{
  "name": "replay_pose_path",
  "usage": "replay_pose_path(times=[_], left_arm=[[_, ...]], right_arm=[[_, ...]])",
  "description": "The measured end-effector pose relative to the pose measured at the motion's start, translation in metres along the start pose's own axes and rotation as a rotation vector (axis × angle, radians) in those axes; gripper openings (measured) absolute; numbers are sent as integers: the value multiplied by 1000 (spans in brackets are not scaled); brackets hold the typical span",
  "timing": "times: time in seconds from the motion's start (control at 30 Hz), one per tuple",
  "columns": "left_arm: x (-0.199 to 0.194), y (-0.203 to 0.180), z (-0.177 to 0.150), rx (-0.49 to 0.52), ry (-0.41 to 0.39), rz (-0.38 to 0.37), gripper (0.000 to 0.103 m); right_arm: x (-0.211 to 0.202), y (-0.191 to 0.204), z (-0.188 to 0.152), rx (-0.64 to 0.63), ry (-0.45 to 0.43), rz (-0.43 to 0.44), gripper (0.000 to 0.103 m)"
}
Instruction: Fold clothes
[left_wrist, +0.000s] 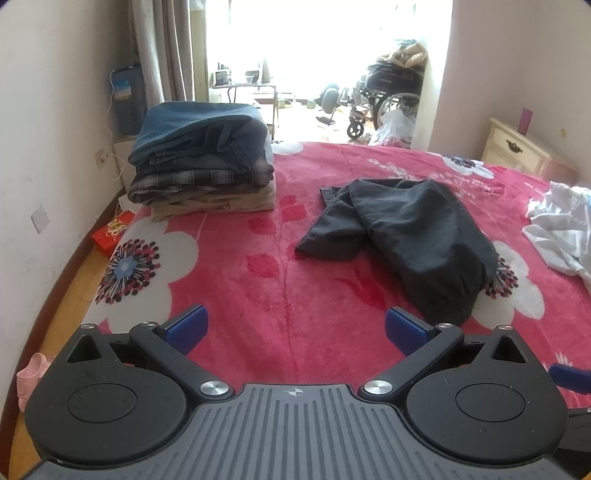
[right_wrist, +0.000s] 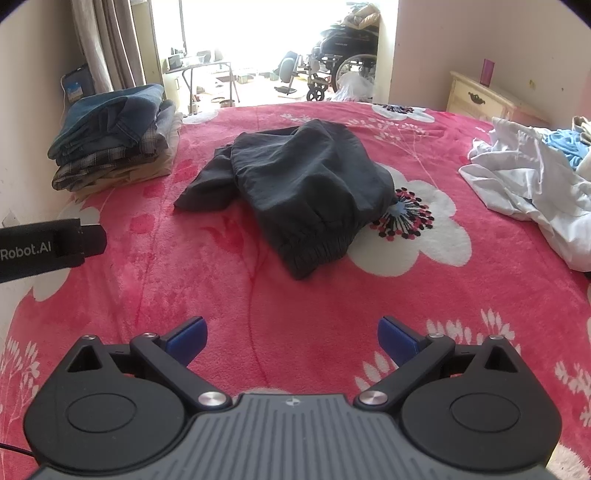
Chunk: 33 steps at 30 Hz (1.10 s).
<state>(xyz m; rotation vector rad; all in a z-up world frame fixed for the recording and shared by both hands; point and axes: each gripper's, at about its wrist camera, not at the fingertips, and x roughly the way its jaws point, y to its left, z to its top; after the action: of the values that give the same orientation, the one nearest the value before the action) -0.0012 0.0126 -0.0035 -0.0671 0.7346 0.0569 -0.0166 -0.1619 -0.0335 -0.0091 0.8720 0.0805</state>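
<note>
Left wrist view: the left hand-held gripper (left_wrist: 295, 328) hovers over the bed (left_wrist: 258, 295), fingers spread wide, grasping nothing. A stack of folded clothes (left_wrist: 203, 162) sits at the far left edge of the bed — denim on top, plaid and beige beneath. A dark garment (left_wrist: 406, 236), crumpled and unfolded, lies mid-bed ahead and to the right, apart from the stack. Part of a white pile (left_wrist: 561, 229) shows at the right edge.

Right wrist view: the right hand-held gripper (right_wrist: 291, 334) is likewise released and empty, low over the blanket. The dark garment (right_wrist: 303, 188) lies straight ahead, well apart from the fingers. The white pile (right_wrist: 528, 184), with something blue in it, is still loose on the right.

Judgement: several items are done — the dark garment and the loose pile remain. Folding of the dark garment has not begun.
</note>
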Motion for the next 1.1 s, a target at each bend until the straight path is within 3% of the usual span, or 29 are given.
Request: replay_pose_path(times=[0.57, 1.1], left_arm=[[2, 4, 0, -22, 3, 61, 103], [2, 4, -2, -16, 3, 59, 103]], right_arm=[[2, 3, 0, -3, 5, -4, 101], [3, 4, -3, -2, 9, -8, 101]])
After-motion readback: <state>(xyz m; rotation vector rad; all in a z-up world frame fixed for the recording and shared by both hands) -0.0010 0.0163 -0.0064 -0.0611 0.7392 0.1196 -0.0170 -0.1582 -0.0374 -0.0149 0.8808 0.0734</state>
